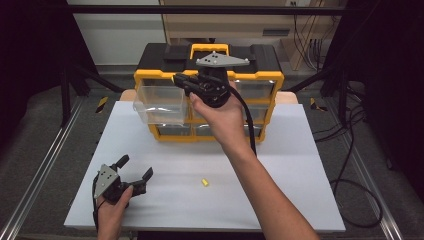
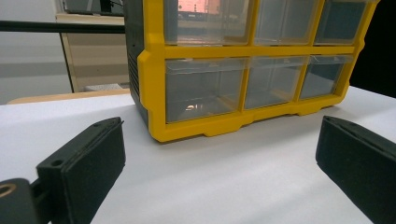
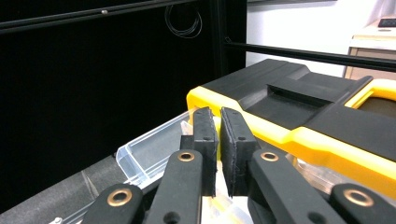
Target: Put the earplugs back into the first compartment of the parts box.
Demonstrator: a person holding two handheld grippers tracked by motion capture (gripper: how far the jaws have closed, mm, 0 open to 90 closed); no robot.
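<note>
White tabletop carries a yellow-and-black plastic drawer cabinet whose clear top-left drawer stands pulled out. Right gripper hovers above that drawer, jaws closed on nothing visible, probably after a drop. Left gripper rests open, idle. A small yellow piece lies nearby.

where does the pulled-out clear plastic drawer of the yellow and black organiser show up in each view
High view: the pulled-out clear plastic drawer juts from the organiser's upper left, beside the right gripper.
Left gripper view: the top left bin front is cut by the frame edge; I can't tell if it is that drawer.
Right gripper view: lower left, behind the shut jaws.
Shared landmark: the yellow organiser frame.
</note>
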